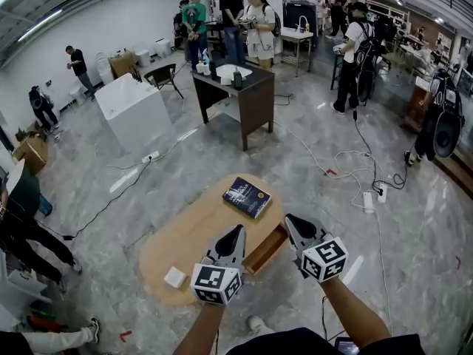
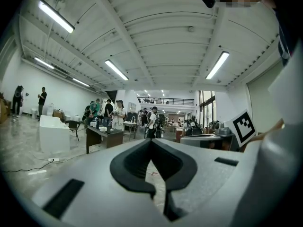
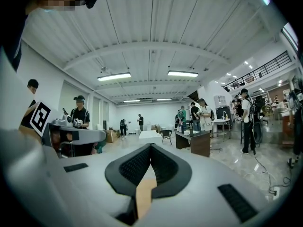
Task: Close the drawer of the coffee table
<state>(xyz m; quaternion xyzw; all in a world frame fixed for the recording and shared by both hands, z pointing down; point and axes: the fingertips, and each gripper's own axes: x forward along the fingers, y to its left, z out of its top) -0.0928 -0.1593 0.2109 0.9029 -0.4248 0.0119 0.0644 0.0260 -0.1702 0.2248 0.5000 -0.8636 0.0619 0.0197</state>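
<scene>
Oval wooden desk (image 1: 188,237); its drawer (image 1: 267,248) juts open; a dark book (image 1: 247,197) and a small white box (image 1: 175,277) lie on top; left gripper (image 1: 238,231) and right gripper (image 1: 290,220) flank the drawer.

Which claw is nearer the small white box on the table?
Left. The left claw hangs just right of the white box; the right claw is farther right, beyond the open drawer.

Nothing is reading as words or numbers from where I'm standing. The dark book (image 1: 247,197) on the coffee table (image 1: 185,235), at about one o'clock from the left gripper (image 1: 235,234), is showing pale print too small to make out. The cube (image 1: 216,283) on that gripper and the one on the right gripper (image 1: 293,222) are carrying only black-and-white square patterns
</scene>
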